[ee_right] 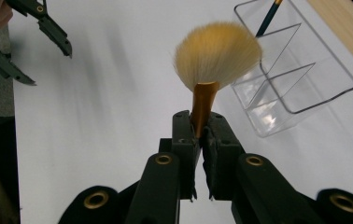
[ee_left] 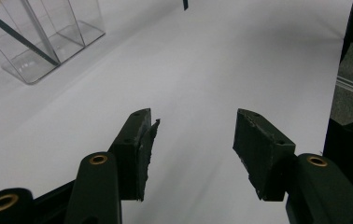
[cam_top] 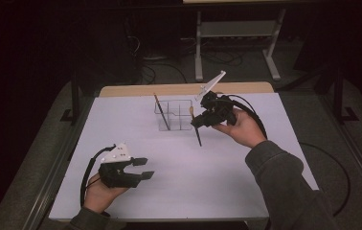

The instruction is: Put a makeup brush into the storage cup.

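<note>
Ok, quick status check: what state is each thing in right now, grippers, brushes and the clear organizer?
Left gripper: open, nothing between its jaws, low over the table.
Right gripper: shut on the fluffy brush, held above the table.
Fluffy brush: gripped at its gold collar, bristles up.
Thin brush: leaning in the organizer.
Organizer: upright on the table, other compartments look empty.

In the right gripper view, the brush [ee_right: 216, 53] has its gold ferrule sunk between the clamped black jaws, so its handle below them is hidden. At one o'clock, a second brush [ee_right: 269, 17] in the clear organizer [ee_right: 305, 93] is cut by the top edge, its head out of frame. In the left gripper view, the organizer [ee_left: 39, 42] at eleven o'clock runs off the top and left edges.
</note>
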Demonstrator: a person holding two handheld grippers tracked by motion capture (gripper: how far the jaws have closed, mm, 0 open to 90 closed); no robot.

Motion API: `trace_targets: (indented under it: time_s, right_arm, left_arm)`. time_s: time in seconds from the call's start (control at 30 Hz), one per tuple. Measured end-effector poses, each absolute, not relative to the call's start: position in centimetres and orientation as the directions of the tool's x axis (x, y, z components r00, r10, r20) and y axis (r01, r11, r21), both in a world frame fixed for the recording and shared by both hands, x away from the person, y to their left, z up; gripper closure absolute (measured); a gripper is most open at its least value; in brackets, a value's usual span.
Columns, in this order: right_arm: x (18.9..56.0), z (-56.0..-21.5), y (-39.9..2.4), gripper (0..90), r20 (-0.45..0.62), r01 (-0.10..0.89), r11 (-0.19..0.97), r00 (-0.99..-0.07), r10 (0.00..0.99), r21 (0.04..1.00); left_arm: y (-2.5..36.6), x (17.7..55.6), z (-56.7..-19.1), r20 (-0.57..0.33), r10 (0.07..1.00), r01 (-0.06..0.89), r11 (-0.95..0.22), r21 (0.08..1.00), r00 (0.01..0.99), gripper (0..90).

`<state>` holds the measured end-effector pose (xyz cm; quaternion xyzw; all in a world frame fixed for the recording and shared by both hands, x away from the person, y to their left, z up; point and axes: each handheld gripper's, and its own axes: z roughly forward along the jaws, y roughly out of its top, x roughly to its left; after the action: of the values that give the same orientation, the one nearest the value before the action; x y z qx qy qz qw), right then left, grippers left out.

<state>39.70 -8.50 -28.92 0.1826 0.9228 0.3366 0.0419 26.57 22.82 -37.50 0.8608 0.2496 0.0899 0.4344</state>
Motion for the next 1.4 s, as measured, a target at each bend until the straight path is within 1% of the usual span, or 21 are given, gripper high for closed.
trace_targets:
  time_s: [0.03, 0.17, 0.23, 0.43, 0.77, 1.4]
  right_arm:
    - [39.9, -28.8, -8.5, 82.9, 0.044, 0.305, 0.703, -0.931, 0.363, 0.643]
    - [40.6, -28.2, -7.9, 82.9, 0.039, 0.303, 0.701, -0.930, 0.366, 0.646]
    - [40.9, -27.8, -7.6, 82.9, 0.035, 0.300, 0.704, -0.930, 0.365, 0.644]
    - [41.8, -27.3, -6.8, 82.9, 0.024, 0.299, 0.708, -0.929, 0.370, 0.639]
    - [43.6, -26.2, -5.8, 82.9, 0.016, 0.302, 0.708, -0.925, 0.380, 0.638]
    - [46.5, -25.2, -2.0, 82.9, -0.020, 0.290, 0.736, -0.925, 0.380, 0.612]
  left_arm:
    - [22.9, 26.6, -37.5, -0.053, 0.507, 0.343, -0.499, 0.796, 0.860, 46.5]
    - [23.2, 26.5, -37.4, -0.064, 0.516, 0.352, -0.483, 0.802, 0.854, 45.7]
    - [23.2, 26.4, -37.5, -0.082, 0.525, 0.364, -0.462, 0.809, 0.847, 45.3]
    - [23.3, 26.6, -37.6, -0.069, 0.521, 0.363, -0.486, 0.795, 0.850, 44.6]
    - [24.0, 26.7, -37.7, -0.094, 0.532, 0.378, -0.456, 0.806, 0.842, 44.2]
    - [24.7, 26.4, -37.5, -0.088, 0.543, 0.379, -0.452, 0.807, 0.835, 43.4]
